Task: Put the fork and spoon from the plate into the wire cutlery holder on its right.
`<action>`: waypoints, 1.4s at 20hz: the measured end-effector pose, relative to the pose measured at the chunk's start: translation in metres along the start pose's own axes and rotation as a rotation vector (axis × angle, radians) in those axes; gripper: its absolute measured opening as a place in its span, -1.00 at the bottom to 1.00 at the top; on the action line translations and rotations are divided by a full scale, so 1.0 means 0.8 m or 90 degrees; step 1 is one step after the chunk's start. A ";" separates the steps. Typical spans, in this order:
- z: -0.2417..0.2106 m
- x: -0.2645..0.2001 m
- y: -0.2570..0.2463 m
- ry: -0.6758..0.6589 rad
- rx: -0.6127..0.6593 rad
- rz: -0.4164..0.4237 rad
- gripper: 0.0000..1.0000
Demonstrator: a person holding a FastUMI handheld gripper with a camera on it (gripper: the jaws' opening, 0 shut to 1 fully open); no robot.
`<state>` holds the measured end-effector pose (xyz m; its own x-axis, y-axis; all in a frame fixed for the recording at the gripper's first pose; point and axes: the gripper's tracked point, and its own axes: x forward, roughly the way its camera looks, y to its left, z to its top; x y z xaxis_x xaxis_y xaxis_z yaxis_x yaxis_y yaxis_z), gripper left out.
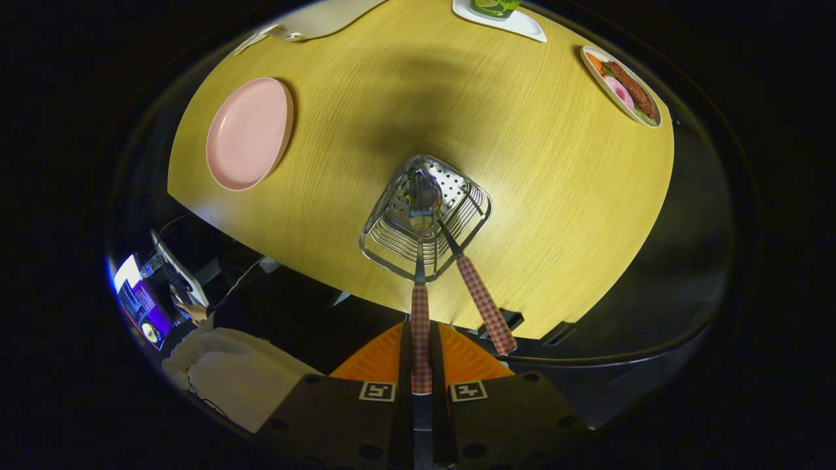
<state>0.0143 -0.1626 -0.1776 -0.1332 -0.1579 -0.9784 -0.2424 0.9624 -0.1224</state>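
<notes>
My gripper (420, 356) looks straight down on the table and is shut on the red-checked handle of the spoon (421, 274). The spoon's steel bowl hangs over the open top of the wire cutlery holder (385, 235), which stands just ahead of my fingers on the yellow wooden table (522, 163). The fork (484, 303) stands in the holder, its checked handle leaning out to the right of my fingers. The pink plate (248, 134) lies bare, well to the left of the holder.
A white tray with a green item (499, 16) and a plate of food (624, 85) sit beyond the holder on the right. A person's sleeve (228, 372) and a lit screen (140, 300) are off the table's near edge, left of my fingers.
</notes>
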 end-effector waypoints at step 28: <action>0.024 -0.217 0.059 -0.631 0.030 0.034 1.00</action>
<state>0.0443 -0.0857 -0.0166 0.7261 0.1218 -0.6767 -0.2182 0.9741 -0.0589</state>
